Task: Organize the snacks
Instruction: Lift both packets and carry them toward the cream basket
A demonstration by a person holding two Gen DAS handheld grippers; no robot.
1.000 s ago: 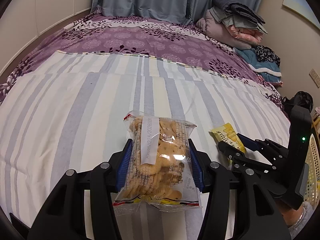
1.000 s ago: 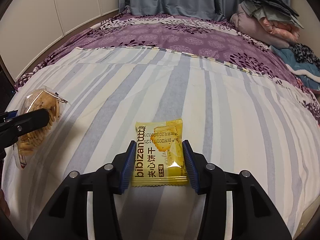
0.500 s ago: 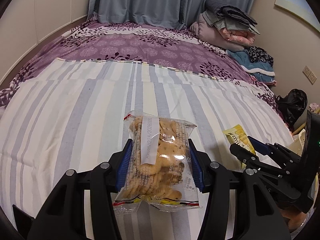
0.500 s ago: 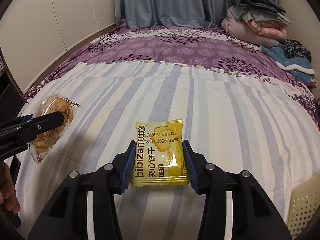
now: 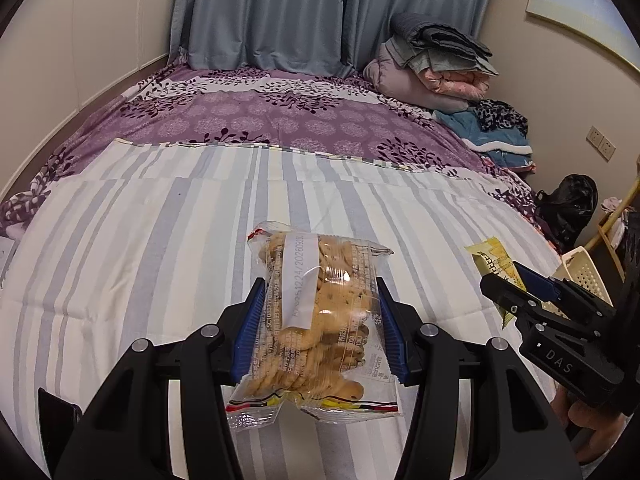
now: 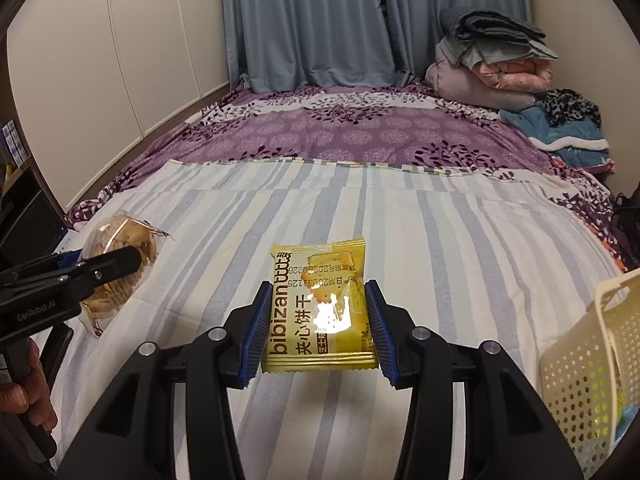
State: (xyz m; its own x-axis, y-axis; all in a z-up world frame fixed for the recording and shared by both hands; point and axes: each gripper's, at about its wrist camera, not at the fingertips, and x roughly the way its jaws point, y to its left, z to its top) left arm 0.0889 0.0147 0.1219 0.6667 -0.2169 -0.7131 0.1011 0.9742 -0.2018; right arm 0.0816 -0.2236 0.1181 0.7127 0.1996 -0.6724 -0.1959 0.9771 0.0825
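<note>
Both packets are now riding higher above the bed (image 5: 160, 264) than they were a second ago, and the view from each wrist is taking in more of the room, so both hands are lifting and drawing back from the striped sheet. The left hand-held gripper (image 5: 320, 328) is clamping a clear packet of small biscuits (image 5: 316, 320) between its blue pads, the packet standing upright and sagging a little below the jaws. The right hand-held gripper (image 6: 316, 320) is squeezing a yellow sandwich-biscuit packet (image 6: 320, 304) by its two side edges, the packet held flat and clear of the bedding. What is newly coming into sight is the cream perforated basket (image 6: 592, 368) at the right edge of the right wrist view, just beside that gripper and off the side of the bed; it is also showing beyond the right gripper in the left wrist view. That suggests the pick-up is finished and the carry toward the basket is under way, with the yellow packet the nearer of the two to it. Something greenish seems to be lying inside the basket already, though the holes are hiding what it is. Around the scene, folded quilts (image 6: 492, 60) and a blue blanket (image 6: 568, 136) are piled at the far corner of the bed, well apart from the work, and curtains (image 5: 272, 12) are hanging behind. Nothing is lying between the packets and the basket; the likelier trouble is the two grippers crowding each other at its rim, since the left one has to cross toward the same side.
</note>
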